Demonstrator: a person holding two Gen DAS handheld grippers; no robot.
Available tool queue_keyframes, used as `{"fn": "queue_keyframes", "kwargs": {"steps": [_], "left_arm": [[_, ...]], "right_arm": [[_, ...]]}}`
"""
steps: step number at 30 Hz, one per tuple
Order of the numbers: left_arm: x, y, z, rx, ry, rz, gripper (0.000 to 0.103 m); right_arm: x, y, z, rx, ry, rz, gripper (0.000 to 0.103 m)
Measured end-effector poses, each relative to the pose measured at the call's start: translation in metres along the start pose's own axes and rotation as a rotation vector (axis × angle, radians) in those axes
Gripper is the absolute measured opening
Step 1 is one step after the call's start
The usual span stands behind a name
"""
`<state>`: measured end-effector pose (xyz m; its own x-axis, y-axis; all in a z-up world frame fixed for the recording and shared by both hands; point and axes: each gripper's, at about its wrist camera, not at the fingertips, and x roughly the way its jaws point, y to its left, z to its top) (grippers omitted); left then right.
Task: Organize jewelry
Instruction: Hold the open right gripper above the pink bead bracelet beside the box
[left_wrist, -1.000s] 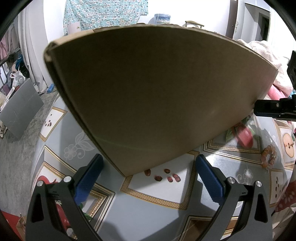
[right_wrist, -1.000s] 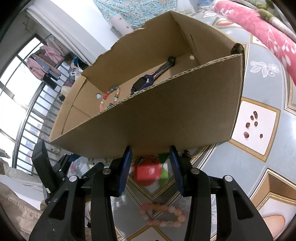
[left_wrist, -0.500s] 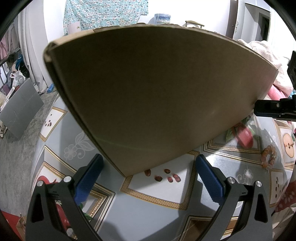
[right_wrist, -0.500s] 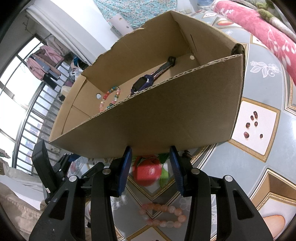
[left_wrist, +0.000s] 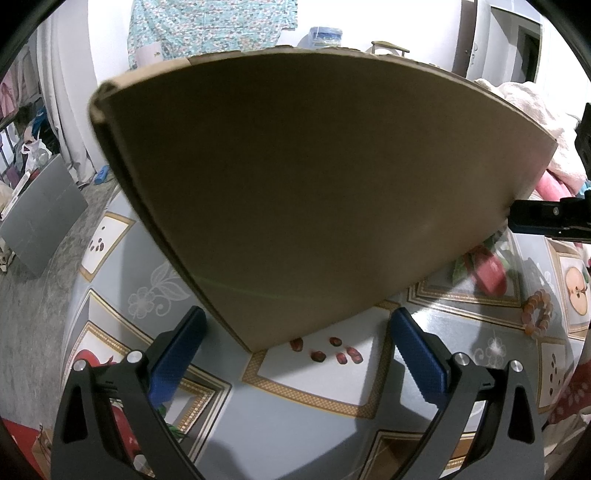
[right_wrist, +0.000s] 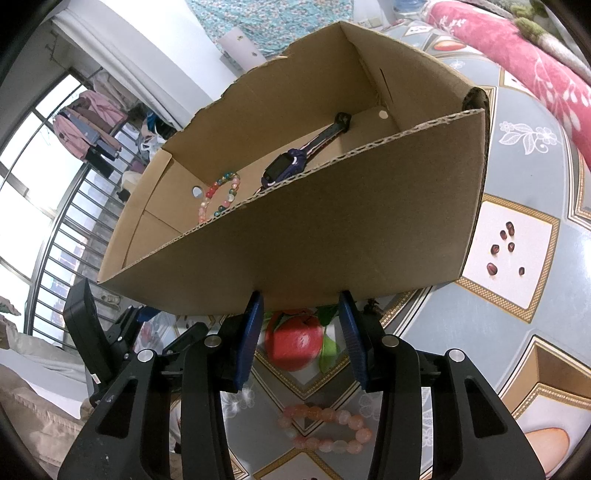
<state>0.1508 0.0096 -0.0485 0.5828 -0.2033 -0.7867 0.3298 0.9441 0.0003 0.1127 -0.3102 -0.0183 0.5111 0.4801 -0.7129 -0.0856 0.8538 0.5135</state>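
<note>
Both the left gripper (left_wrist: 295, 347) and right gripper (right_wrist: 301, 332) stood open and empty while the pink bracelet (right_wrist: 327, 428) lay on the table (right_wrist: 480, 332) below the right one, beside the box (right_wrist: 295, 240), light, slippery, probably best pinched across one strand.

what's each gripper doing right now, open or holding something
Left gripper: open, holding nothing, in front of the cardboard box.
Right gripper: open, holding nothing; the pink bead bracelet lies on the table below it.
</note>
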Motion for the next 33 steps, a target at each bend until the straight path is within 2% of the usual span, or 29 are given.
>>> {"fn": "queue_keyframes", "kwargs": {"steps": [10, 33], "left_arm": [[0.000, 0.011, 0.005, -0.040, 0.000, 0.005, 0.097], [0.003, 0.009, 0.004, -0.048, 0.000, 0.011, 0.098]], "right_arm": [[0.000, 0.000, 0.000, 0.003, -0.001, 0.000, 0.042], [0.000, 0.000, 0.001, 0.002, -0.001, 0.000, 0.043]]}}
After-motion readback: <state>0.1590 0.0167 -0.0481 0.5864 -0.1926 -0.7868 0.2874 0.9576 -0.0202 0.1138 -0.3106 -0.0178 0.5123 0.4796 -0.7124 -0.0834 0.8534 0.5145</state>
